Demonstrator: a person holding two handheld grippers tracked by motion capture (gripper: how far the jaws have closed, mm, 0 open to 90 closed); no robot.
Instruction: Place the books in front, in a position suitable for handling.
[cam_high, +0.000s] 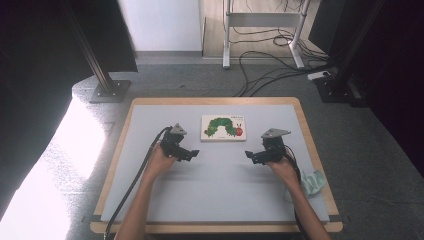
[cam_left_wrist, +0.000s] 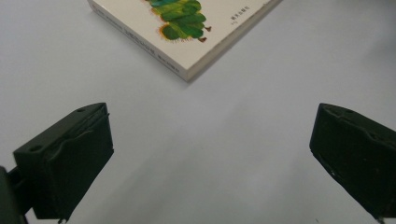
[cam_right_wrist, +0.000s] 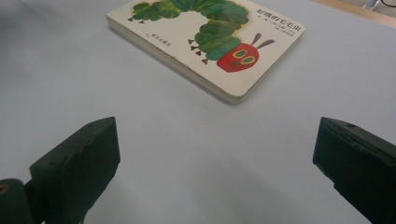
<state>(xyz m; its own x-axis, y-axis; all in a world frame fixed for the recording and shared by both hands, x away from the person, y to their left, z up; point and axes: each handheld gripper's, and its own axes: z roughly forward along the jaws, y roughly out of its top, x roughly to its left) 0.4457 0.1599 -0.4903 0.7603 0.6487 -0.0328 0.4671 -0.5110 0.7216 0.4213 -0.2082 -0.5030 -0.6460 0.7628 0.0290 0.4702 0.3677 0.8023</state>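
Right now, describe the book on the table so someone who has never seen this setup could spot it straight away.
Start at the wooden table with the pale grey mat. Toward its far edge, near the middle, the board book lies flat and closed, beyond the left gripper and the right gripper. Its white cover shows a green caterpillar with a red head.

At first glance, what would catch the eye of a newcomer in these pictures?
The board book with a green caterpillar on its cover, lying closed at the far middle of the grey mat. Nearer, the left gripper and right gripper flank it, open, their fingers spread wide and empty.
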